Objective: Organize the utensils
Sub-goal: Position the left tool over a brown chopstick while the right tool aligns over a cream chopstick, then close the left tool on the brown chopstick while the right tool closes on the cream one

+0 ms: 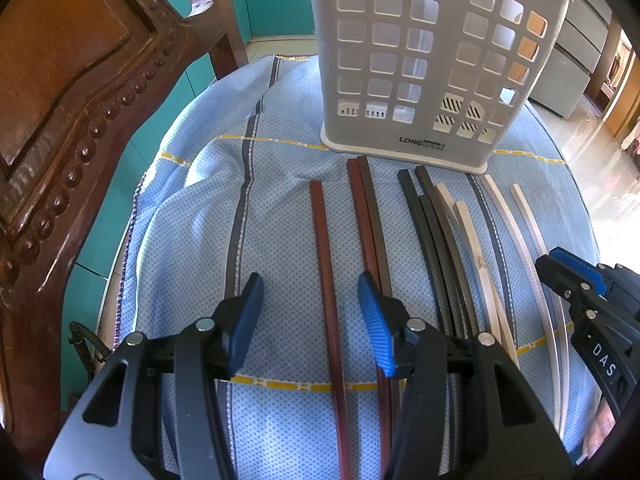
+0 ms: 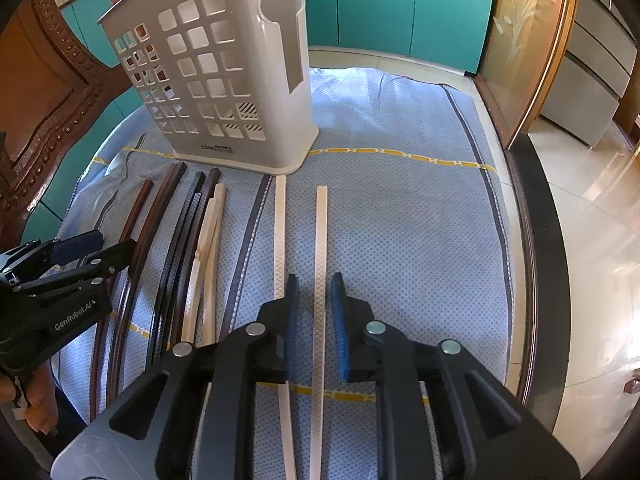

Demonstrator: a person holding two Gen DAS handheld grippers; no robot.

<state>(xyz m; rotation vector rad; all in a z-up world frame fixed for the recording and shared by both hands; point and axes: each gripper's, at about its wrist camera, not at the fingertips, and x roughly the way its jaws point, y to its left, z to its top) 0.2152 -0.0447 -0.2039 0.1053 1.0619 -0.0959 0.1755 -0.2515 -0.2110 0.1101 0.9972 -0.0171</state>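
Blue dotted cloth (image 2: 400,216) holds every long chopstick (none is in the grey plastic holder (image 2: 224,80)); right gripper (image 2: 314,320) half-closed around one white chopstick (image 2: 321,240), left gripper (image 1: 310,316) wide open

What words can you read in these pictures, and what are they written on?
"LONGstar": base of the grey utensil holder; the second half is blurry, so that part is uncertain.
"DAS": side of the right gripper, seen by the left camera.
"GenRobot.AI": side of the left gripper, seen by the right camera.
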